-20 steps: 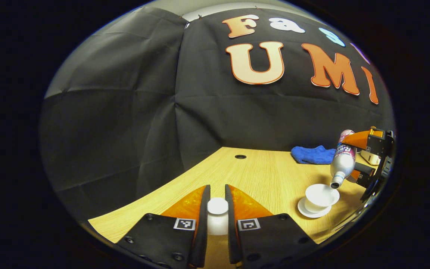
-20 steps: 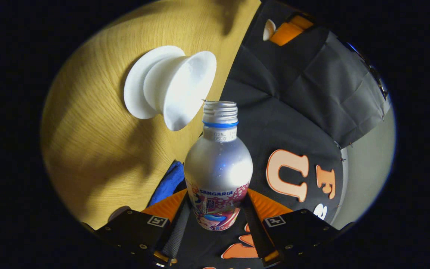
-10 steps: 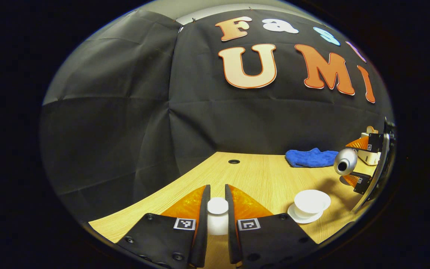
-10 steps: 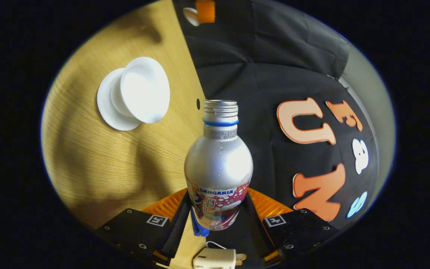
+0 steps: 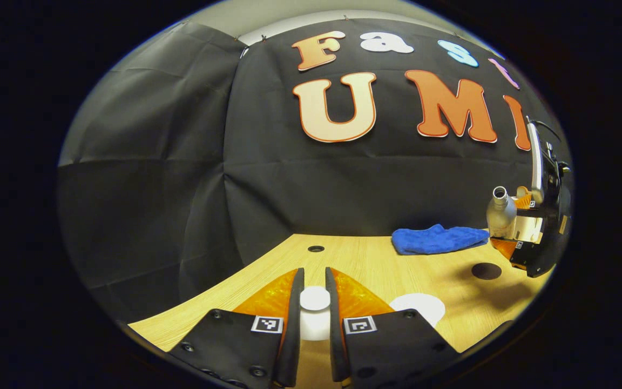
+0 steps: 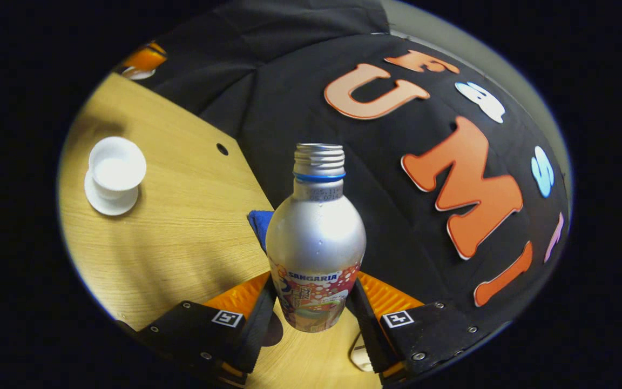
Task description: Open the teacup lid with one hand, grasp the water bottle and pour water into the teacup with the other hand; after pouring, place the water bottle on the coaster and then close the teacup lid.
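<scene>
A light wooden table (image 5: 376, 265) with a small round cable hole (image 5: 316, 248) stands against creased black cloth walls (image 5: 154, 178); above the cloth, possibly pale plaster.

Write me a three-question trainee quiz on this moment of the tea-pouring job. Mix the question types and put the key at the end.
1. True or false: the right gripper holds the water bottle with its open mouth pointing down at the teacup.
2. Multiple choice: what is clamped in the left gripper? A) the blue cloth B) the teacup lid C) the coaster
3. Fill in: the teacup stands on a white ____.

Key
1. False; the bottle is close to upright, away from the cup.
2. B
3. saucer
</scene>
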`<state>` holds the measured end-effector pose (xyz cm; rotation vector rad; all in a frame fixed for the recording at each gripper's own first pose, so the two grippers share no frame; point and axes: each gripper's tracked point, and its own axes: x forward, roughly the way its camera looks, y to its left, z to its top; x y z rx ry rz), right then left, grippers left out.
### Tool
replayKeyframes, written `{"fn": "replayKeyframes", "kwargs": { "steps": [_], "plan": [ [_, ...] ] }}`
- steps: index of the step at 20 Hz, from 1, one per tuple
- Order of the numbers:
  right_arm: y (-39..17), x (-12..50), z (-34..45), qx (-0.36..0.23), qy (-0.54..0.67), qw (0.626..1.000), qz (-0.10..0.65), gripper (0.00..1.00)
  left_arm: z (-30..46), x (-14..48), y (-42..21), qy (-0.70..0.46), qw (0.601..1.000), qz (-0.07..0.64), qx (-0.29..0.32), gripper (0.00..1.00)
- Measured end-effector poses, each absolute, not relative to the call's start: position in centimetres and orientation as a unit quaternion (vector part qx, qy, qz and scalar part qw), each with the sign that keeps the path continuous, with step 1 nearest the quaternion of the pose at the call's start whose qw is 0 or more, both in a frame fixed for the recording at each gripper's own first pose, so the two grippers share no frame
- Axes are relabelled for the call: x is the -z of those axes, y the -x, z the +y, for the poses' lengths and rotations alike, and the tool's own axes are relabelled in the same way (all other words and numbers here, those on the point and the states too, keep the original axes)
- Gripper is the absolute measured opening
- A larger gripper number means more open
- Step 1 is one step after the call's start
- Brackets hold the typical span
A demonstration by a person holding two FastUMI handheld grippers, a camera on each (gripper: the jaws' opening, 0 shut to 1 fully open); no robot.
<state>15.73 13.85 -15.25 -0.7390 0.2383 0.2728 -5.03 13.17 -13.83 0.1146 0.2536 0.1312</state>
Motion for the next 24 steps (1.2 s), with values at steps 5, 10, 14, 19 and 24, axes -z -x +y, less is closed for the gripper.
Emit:
{"fn": "replayKeyframes", "kwargs": {
  "steps": [5, 10, 14, 19, 24],
  "plan": [
    [-15.6, 15.7, 14.8, -0.135, 0.208, 0.958, 0.145, 0.79, 10.3, 12.5, 4.3, -0.059, 0.991, 0.111, -0.047, 0.27],
    [-15.8, 16.4, 14.6, -0.136, 0.118, 0.97, 0.166, 0.79, 7.3, 11.1, 4.0, -0.052, 0.994, 0.094, -0.026, 0.27],
    [-15.8, 17.6, 14.7, -0.132, 0.035, 0.97, 0.199, 0.79, 4.8, 11.0, 3.4, -0.046, 0.995, 0.091, -0.014, 0.27],
    [-15.3, 19.4, 14.8, -0.122, -0.011, 0.964, 0.237, 0.79, 3.4, 11.9, 3.4, -0.049, 0.993, 0.104, -0.004, 0.27],
    [-15.4, 21.9, 15.5, -0.125, -0.035, 0.954, 0.269, 0.79, 3.8, 13.4, 2.9, -0.047, 0.991, 0.123, -0.003, 0.27]
  ]
}}
